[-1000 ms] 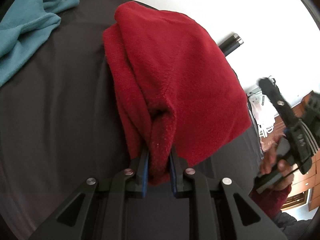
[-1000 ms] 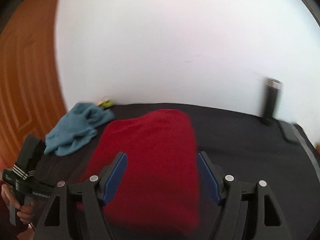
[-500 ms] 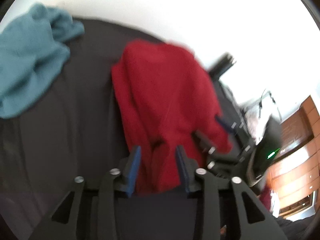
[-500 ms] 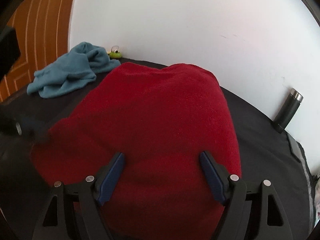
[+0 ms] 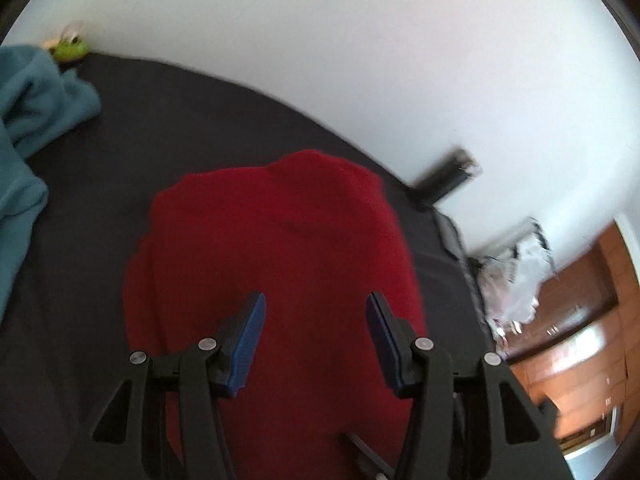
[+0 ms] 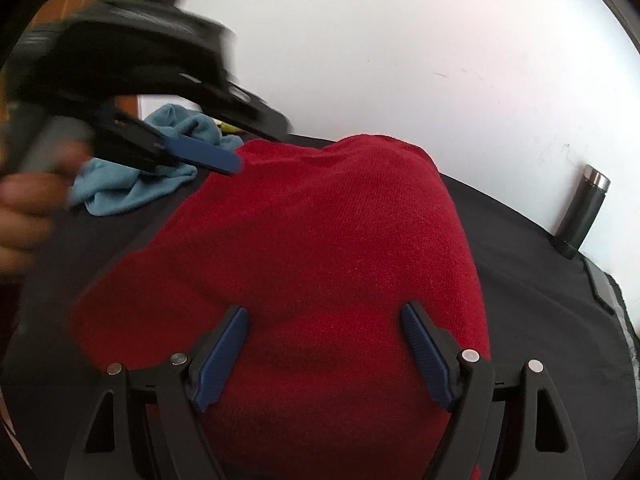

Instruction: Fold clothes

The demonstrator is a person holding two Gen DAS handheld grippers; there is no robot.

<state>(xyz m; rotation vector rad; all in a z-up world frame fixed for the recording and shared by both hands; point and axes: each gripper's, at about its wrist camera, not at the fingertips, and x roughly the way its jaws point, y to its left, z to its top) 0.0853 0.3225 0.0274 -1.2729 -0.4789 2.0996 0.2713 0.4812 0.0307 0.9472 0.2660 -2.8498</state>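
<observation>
A folded red garment [image 6: 304,248] is lying on the dark desk [image 5: 200,120], its long axis running away from both tools. The right tool [image 6: 324,344] is hovering released over its near end; the left tool [image 5: 314,332], jaws opening and empty, is hanging above it.

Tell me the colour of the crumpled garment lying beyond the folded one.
Teal blue. The crumpled garment shows sharpest in the right wrist view, behind the red folded garment.

Black two-finger grippers, blue pads.
Left gripper [image 5: 314,340] and right gripper [image 6: 326,354]: black angular frames with triangular cutouts, silver pivot screws, ribbed blue pads [image 6: 222,354].
</observation>
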